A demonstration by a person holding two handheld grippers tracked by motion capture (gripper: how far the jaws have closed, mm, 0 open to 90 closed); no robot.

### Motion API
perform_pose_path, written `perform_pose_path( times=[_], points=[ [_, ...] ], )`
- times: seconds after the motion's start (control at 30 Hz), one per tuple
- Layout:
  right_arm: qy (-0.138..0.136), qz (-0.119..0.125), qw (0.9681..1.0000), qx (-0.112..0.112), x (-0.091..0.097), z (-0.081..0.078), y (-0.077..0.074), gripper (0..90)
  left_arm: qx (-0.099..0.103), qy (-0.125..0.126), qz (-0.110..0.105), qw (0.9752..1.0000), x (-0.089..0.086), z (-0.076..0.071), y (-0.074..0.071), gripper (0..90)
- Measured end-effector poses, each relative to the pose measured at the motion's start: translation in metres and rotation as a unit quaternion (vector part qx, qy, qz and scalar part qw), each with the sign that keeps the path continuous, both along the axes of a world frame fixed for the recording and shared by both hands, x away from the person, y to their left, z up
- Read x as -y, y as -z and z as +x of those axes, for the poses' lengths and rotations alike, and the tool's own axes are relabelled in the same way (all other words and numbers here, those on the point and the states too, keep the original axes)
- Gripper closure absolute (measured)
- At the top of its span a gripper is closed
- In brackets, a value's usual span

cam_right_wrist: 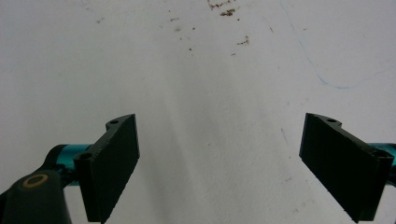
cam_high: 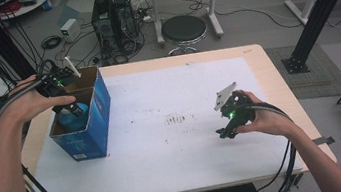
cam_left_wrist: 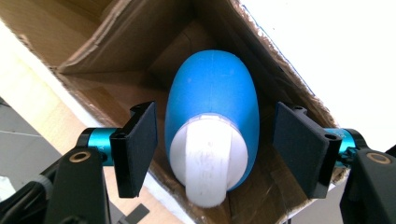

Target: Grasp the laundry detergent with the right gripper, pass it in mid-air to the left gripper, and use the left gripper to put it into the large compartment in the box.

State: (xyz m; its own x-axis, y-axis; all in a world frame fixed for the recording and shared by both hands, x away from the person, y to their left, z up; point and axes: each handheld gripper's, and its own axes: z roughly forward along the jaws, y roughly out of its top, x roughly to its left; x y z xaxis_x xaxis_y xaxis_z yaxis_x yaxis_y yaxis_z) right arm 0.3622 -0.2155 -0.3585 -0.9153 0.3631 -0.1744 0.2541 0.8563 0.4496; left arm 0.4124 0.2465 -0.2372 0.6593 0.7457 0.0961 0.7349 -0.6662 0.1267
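Blue bottle [cam_left_wrist: 212, 93] w/ white cap lies inside blue cardboard box [cam_high: 94, 132], left side of high view. Left tool [cam_left_wrist: 212, 140] spread either side of bottle, pads not touching it. Right tool [cam_high: 227, 132] spread wide over bare white desk [cam_high: 175, 146], lower right.

The box [cam_high: 84, 133] stands on the worktop [cam_high: 177, 160] near its left edge. The bottle [cam_high: 66, 118] lies inside the box. The stool [cam_high: 183, 29] stands behind the worktop.
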Motion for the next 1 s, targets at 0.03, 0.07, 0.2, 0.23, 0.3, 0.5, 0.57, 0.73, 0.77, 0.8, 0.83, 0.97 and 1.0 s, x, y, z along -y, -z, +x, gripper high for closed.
perform_pose_path(
  times=[0.03,0.07,0.2,0.23,0.3,0.5,0.57,0.73,0.77,0.8,0.83,0.97,1.0],
  points=[
    [0.000,0.001,1.0000,-0.001,0.000,0.000,0.000,11.4,0.005,-0.009,-0.009,0.9999,0.001,-0.001,-0.001,31.5],
    [0.004,0.001,1.0000,-0.006,0.000,-0.001,0.000,11.4,0.001,0.007,0.002,1.0000,0.000,0.000,-0.005,30.7],
    [0.009,-0.001,0.9999,-0.010,0.000,-0.001,0.000,11.4,0.009,0.001,-0.002,1.0000,0.003,-0.001,-0.013,30.6],
    [0.004,0.001,1.0000,-0.007,0.000,-0.001,0.000,11.4,0.012,0.002,-0.001,0.9999,0.004,-0.001,-0.015,30.6],
    [0.001,-0.001,1.0000,-0.007,0.001,-0.001,0.000,11.4,0.015,0.007,0.001,0.9999,0.007,-0.001,-0.021,30.6],
    [0.005,-0.001,1.0000,-0.006,0.001,-0.001,-0.001,11.4,0.036,0.028,0.003,0.9990,0.025,-0.003,-0.038,30.6],
    [0.008,-0.002,0.9999,-0.007,0.002,-0.001,-0.001,11.4,0.039,0.044,0.002,0.9983,0.032,-0.004,-0.046,30.6],
    [0.011,0.002,0.9999,-0.001,0.002,-0.001,0.000,11.4,0.053,0.067,-0.010,0.9963,0.055,-0.007,-0.061,30.6],
    [0.011,0.002,0.9999,-0.001,0.002,-0.001,0.000,11.4,0.059,0.072,-0.010,0.9956,0.060,-0.007,-0.064,30.6],
    [0.011,0.002,0.9999,-0.001,0.002,-0.001,0.000,11.4,0.062,0.076,-0.012,0.9952,0.065,-0.007,-0.066,30.6],
    [0.014,0.004,0.9999,-0.002,0.002,-0.001,-0.001,11.4,0.062,0.081,-0.014,0.9947,0.069,-0.007,-0.068,30.6],
    [0.011,0.003,0.9999,-0.002,0.002,-0.001,-0.002,11.4,0.060,0.098,-0.023,0.9931,0.086,-0.004,-0.074,30.6],
    [0.010,0.003,0.9999,-0.002,0.002,-0.002,-0.002,11.4,0.058,0.095,-0.027,0.9934,0.091,-0.004,-0.073,30.6]
  ],
)
